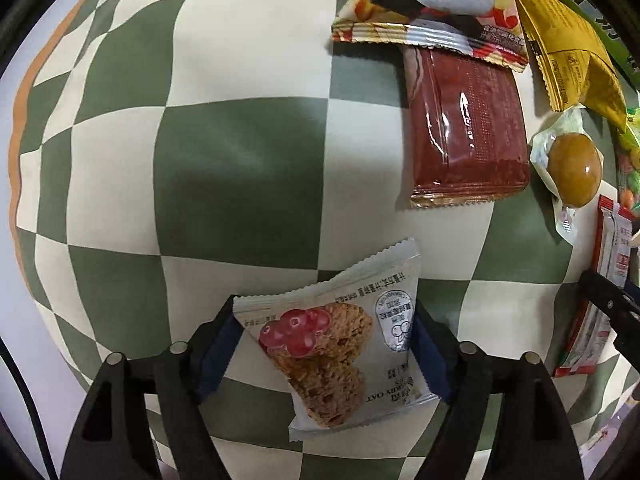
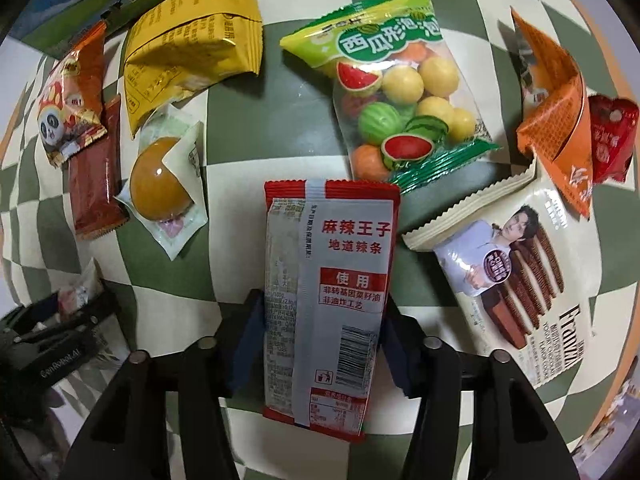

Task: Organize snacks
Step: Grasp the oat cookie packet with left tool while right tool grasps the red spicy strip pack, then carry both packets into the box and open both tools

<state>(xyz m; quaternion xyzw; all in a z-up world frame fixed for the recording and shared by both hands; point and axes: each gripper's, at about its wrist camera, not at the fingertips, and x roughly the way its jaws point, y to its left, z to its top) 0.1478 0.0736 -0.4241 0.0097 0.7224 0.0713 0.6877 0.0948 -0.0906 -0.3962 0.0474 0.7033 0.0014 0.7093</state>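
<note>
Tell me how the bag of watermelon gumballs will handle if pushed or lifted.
The watermelon gumball bag probably flops: thin film around loose round balls. The balls likely shift and roll inside. Its glossy film looks slippery; gripping the crimped green end seems safest.

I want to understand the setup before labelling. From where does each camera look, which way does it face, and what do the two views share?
Left wrist: sits on the left gripper, looks forward and down along its fingers at the checkered cloth; they hold an oat cookie packet.
Right wrist: sits on the right gripper, faces down onto the snack pile; its fingers hold a red spicy strip packet.
Shared: the panda packet, dark red bar, yellow packet, and each view shows the other gripper.
</note>
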